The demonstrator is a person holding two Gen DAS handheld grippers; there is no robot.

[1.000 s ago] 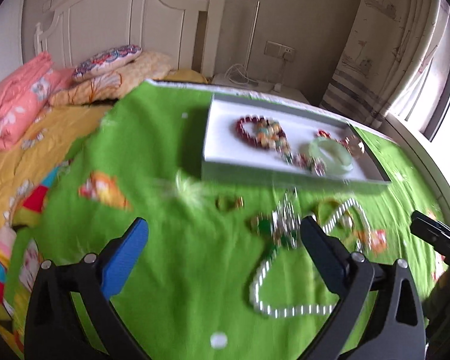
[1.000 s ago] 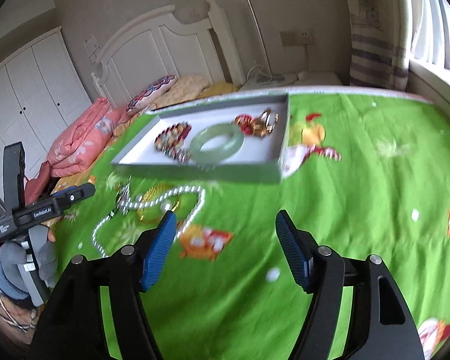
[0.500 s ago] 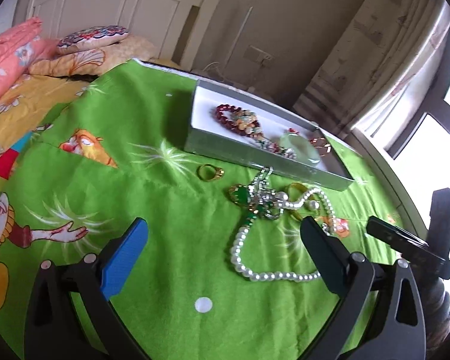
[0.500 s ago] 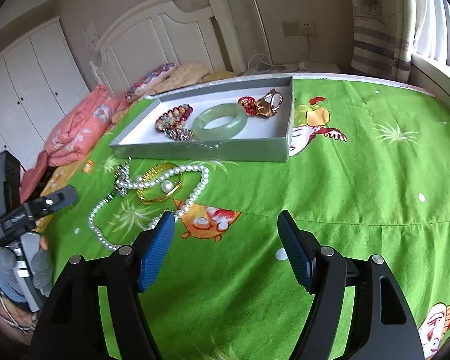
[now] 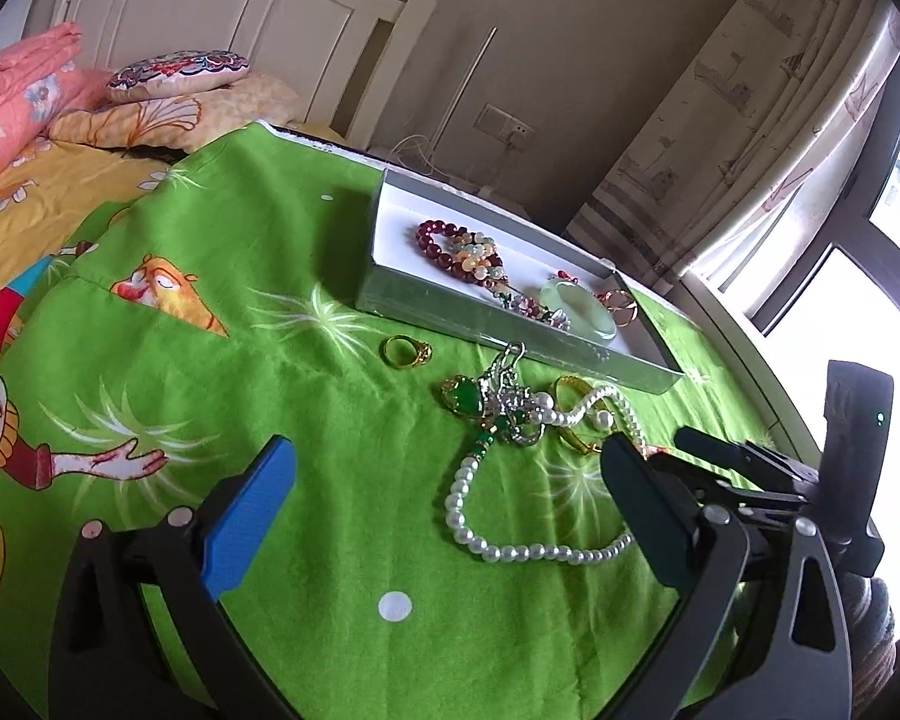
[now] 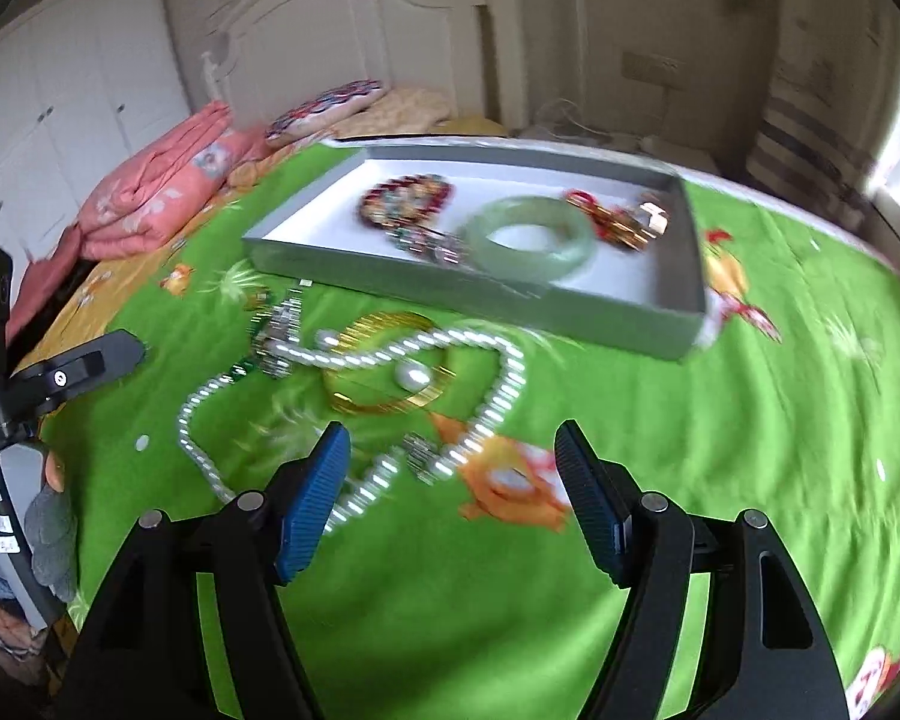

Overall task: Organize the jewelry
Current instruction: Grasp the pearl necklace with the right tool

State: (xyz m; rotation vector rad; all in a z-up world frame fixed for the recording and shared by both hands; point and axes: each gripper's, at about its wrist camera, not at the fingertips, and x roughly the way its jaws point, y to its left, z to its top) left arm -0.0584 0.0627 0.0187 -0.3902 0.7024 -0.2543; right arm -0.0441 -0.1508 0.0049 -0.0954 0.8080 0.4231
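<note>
A grey tray point(image 5: 390, 294) point(image 6: 306, 252) on the green bedspread holds a jade bangle point(image 5: 582, 306) point(image 6: 528, 234), beaded bracelets point(image 5: 456, 246) point(image 6: 402, 198) and a gold piece point(image 5: 621, 303) point(image 6: 636, 219). In front of the tray lie a pearl necklace point(image 5: 510, 549) point(image 6: 498, 396), a gold bangle point(image 5: 570, 396) point(image 6: 384, 324), a green pendant with silver chain point(image 5: 468, 399) and a gold ring point(image 5: 405, 351). My left gripper point(image 5: 444, 510) is open above the bedspread, near the pearls. My right gripper point(image 6: 450, 480) is open, close over the pearl necklace.
The green cartoon bedspread point(image 5: 150, 396) covers the bed. Pink folded quilts point(image 6: 150, 192) and pillows point(image 5: 174, 69) lie near the white headboard point(image 5: 210, 6). A curtain and a window point(image 5: 840, 228) are to the right. The other gripper shows at each view's edge point(image 5: 750, 468) point(image 6: 60, 378).
Both grippers have moved closer to the loose jewelry. The right gripper has advanced toward the pearl necklace, whose view is now blurred. Both stay open.
</note>
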